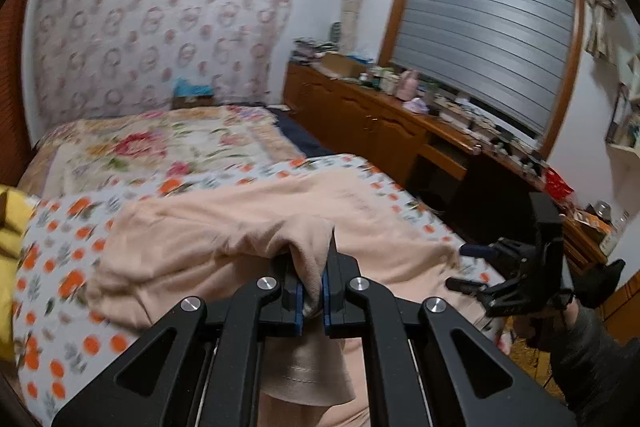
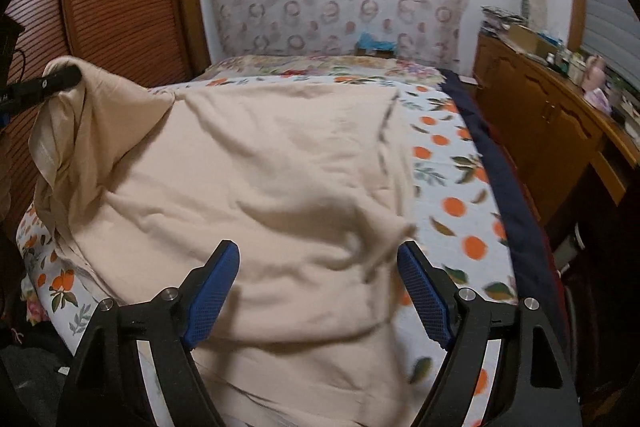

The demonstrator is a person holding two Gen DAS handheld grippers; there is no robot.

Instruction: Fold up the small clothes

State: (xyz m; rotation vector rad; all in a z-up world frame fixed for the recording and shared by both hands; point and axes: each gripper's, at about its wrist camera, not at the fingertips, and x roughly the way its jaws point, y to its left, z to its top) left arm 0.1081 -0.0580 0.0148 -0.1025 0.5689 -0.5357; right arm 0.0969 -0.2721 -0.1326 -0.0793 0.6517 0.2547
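Orange-print white bedsheet (image 2: pixel 452 187) under pale peach cotton garment (image 2: pixel 260 167); left gripper (image 1: pixel 311 281) clamps its lifted edge, right gripper (image 2: pixel 318 283) spread wide, empty; wooden cabinets (image 1: pixel 360 115) far right.

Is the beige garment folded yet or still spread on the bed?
Mostly spread: the beige garment lies open on the bed, one corner lifted by the left gripper.

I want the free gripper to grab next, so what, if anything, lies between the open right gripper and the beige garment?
Nothing visible does. The right gripper hangs open directly over the beige garment, with only bare cloth between its pads. The left gripper already pinches a raised corner of it, off to the side.
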